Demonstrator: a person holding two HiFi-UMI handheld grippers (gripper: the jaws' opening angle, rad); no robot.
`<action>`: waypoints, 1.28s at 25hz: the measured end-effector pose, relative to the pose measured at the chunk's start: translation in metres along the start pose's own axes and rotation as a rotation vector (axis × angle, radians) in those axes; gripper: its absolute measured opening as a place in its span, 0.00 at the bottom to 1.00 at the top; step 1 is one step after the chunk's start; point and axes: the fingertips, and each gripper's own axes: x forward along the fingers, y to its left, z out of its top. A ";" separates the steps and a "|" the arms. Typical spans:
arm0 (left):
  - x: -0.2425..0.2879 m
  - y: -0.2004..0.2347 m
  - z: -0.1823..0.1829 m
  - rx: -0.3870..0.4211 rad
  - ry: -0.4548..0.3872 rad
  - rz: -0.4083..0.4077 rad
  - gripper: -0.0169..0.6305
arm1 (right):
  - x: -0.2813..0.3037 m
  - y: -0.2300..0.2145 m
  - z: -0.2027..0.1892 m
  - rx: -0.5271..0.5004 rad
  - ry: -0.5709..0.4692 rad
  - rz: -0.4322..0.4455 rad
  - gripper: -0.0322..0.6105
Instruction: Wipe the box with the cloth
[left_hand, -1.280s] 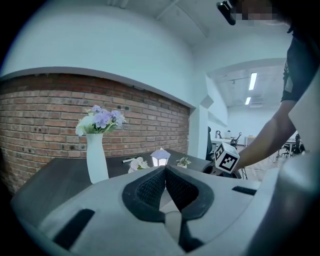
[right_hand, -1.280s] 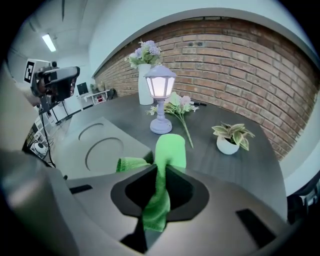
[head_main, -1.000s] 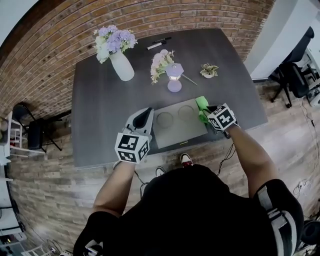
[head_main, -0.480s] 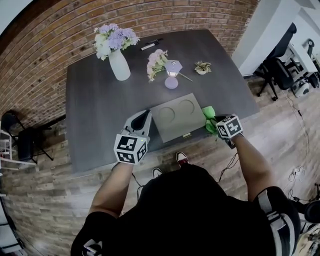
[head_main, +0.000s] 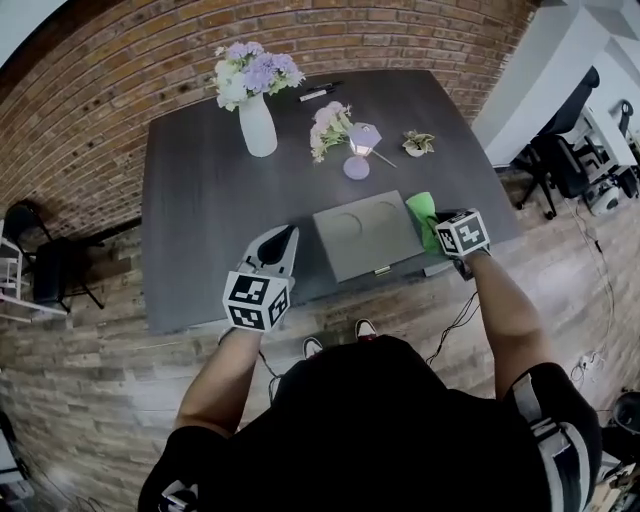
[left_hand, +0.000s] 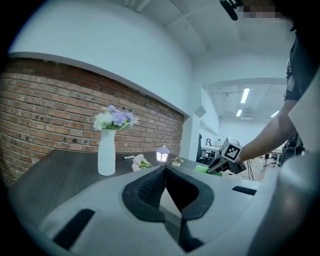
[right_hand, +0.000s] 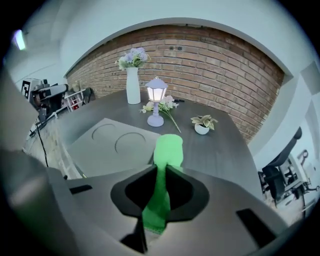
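Pinching a green cloth (right_hand: 167, 150), the right gripper (right_hand: 161, 167) has its jaws closed hard on the fabric. A strip of it runs back between the pads, and a rounded fold sticks out ahead of the tips. That fold sits just beside the right edge of the grey box (head_main: 365, 235), near its far right corner. No view shows whether the cloth touches the box.

The left gripper (left_hand: 164, 169) has its jaws drawn together, tips meeting, with nothing between them. It hovers off the box's left side, apart from it, and points toward the far end of the table.

The box lies flat at the near edge of the dark table (head_main: 200, 210), between the two grippers. Its lid is shut and bears two shallow circles, and a small latch shows on its front edge.

Beyond the box stand a small lavender lantern lamp (head_main: 358, 152), lit, and a loose sprig of pale flowers (head_main: 328, 128) lying just to its left. A tiny potted plant (head_main: 417, 143) stands to the lamp's right. A white vase of purple and white flowers (head_main: 258, 120) stands further left, upright. A marker pen (head_main: 318, 93) lies by the far edge. A brick wall (right_hand: 200, 60) rises behind the table, and a black office chair (head_main: 560, 160) stands off to the right.
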 end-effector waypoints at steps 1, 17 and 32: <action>-0.006 0.005 0.002 0.000 -0.004 0.019 0.04 | 0.005 0.004 0.008 -0.019 0.005 0.007 0.13; -0.087 0.054 -0.009 -0.028 0.000 0.252 0.04 | 0.074 0.246 0.118 -0.491 -0.060 0.384 0.13; -0.026 0.018 -0.003 -0.009 0.028 0.138 0.04 | 0.047 0.219 0.100 -0.063 -0.112 0.580 0.13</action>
